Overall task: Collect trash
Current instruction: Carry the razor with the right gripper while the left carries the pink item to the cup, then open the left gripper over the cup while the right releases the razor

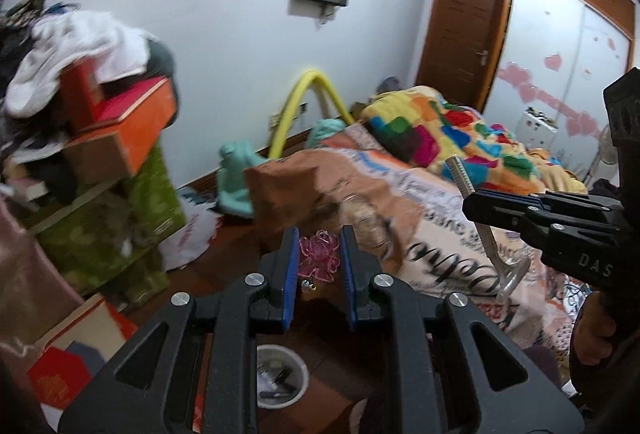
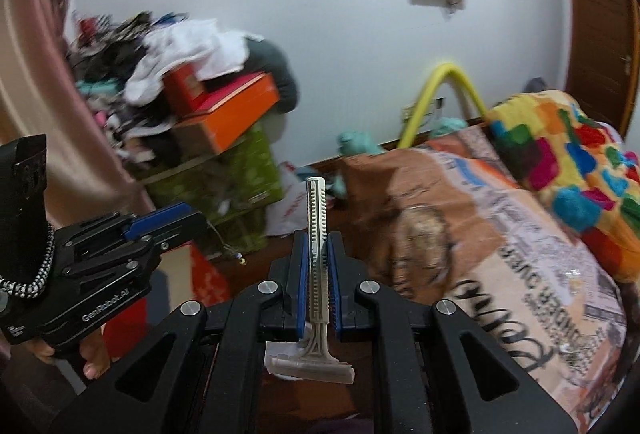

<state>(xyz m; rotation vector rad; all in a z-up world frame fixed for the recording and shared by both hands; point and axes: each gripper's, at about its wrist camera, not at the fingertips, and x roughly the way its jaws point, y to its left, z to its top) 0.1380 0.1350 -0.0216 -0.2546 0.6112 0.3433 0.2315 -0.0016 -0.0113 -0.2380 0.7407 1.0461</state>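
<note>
Right tongs (image 2: 318, 274), low centre of the right wrist view, are clamped on a disposable razor (image 2: 316, 254) by its handle, blade head kept back. Left tongs (image 1: 319, 258) stand slightly apart around a crumpled pink wrapper (image 1: 318, 254), probably so both pieces get binned together.

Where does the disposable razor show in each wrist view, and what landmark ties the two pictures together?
Left wrist: razor at right, clamped in the right gripper, head downward.
Right wrist: razor at centre, between the blue pads, head toward the camera.
Shared landmark: yellow hoop by the bed.
</note>
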